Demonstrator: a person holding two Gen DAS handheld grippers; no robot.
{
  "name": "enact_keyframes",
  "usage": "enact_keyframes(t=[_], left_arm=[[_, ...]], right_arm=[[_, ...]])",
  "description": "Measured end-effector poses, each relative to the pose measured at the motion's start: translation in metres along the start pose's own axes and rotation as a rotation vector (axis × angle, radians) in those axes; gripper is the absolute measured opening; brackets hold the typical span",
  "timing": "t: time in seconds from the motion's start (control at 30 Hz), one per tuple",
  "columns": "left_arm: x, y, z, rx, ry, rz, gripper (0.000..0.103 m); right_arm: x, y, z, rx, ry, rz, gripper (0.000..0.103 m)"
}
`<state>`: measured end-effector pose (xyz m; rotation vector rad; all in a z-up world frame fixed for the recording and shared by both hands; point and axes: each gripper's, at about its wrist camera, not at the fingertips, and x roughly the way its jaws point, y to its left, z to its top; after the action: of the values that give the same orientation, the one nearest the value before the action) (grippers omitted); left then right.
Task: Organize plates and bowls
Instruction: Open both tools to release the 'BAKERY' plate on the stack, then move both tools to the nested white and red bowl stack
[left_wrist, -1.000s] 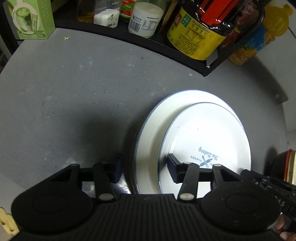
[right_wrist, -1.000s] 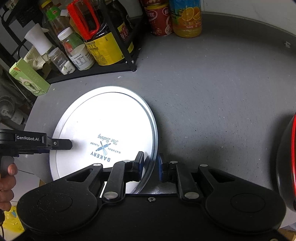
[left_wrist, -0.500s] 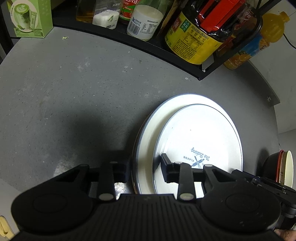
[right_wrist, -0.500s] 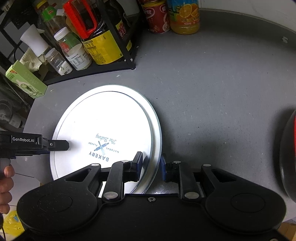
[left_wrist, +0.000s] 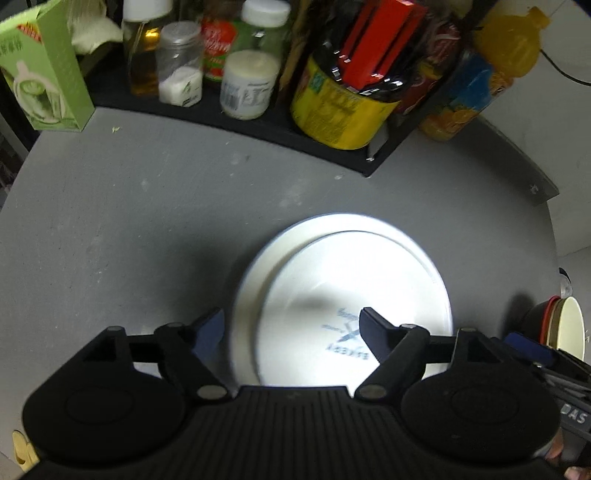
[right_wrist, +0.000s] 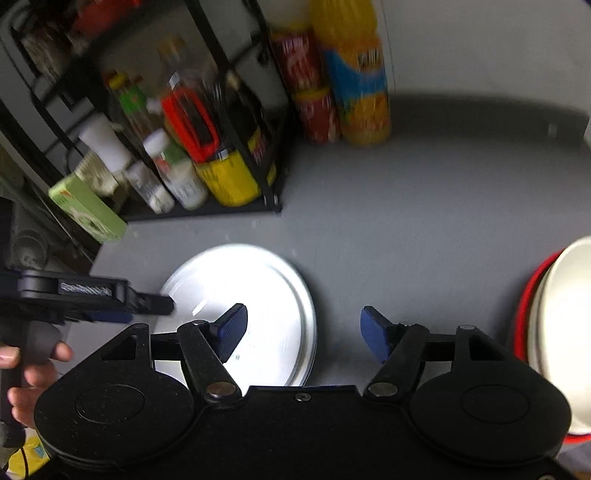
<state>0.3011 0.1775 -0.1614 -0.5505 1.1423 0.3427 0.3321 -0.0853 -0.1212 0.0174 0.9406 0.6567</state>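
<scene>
From the left wrist camera, the left tool (left_wrist: 291, 325) has its two fingers spread wide, and they hold nothing. Under them, two white plates lie on the gray desk (left_wrist: 129, 229). The small plate (left_wrist: 332, 295) sits inside the big plate (left_wrist: 251, 295) and has blue writing on it. One finger is over the small plate, the other is over the desk just left of the big plate. At the right edge is a stack of bowls (left_wrist: 561, 325). At the back of the desk a black rack (left_wrist: 258, 122) holds jars and bottles. A green box (left_wrist: 48, 74) stands to its left, and an orange juice bottle (left_wrist: 476, 74) to its right.

From the right wrist camera, the right tool (right_wrist: 303, 332) is also spread wide and holds nothing. Its left finger is over the plates (right_wrist: 273, 295), and its other finger is over bare desk. The left tool comes in from the left, its tip over the plates. The bowls (right_wrist: 561, 314) are at the right edge, white inside a red one. This view is blurry.
</scene>
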Motion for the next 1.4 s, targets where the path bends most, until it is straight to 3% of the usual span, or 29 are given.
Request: enact_keyframes(t=[0.23,0.37,0.63,1.1,1.4], left_arm=[[-0.006,-0.04,-0.003,0.041,-0.007,-0.028,0.08],[-0.014,-0.067,-0.009,0.055,-0.039,-0.049,0.081],[-0.03,-0.126,-0.021,0.09,-0.093,-0.066,0.084],[-0.023,-0.229,-0.055,0.142,-0.105,-0.125,0.091],[-0.007,-0.271,-0.063,0.111,-0.099,-0.153,0.091]], right_arm=[[-0.04,-0.029,0.0,-0.025,-0.14,-0.038,0.073],[-0.057,-0.053,0.003,-0.005,-0.167,-0.061,0.073],[-0.086,-0.095,0.0,0.015,-0.181,-0.061,0.102],[-0.115,-0.18,-0.014,0.066,-0.149,-0.095,0.103],[-0.119,-0.231,-0.018,0.137,-0.106,-0.088,0.103]])
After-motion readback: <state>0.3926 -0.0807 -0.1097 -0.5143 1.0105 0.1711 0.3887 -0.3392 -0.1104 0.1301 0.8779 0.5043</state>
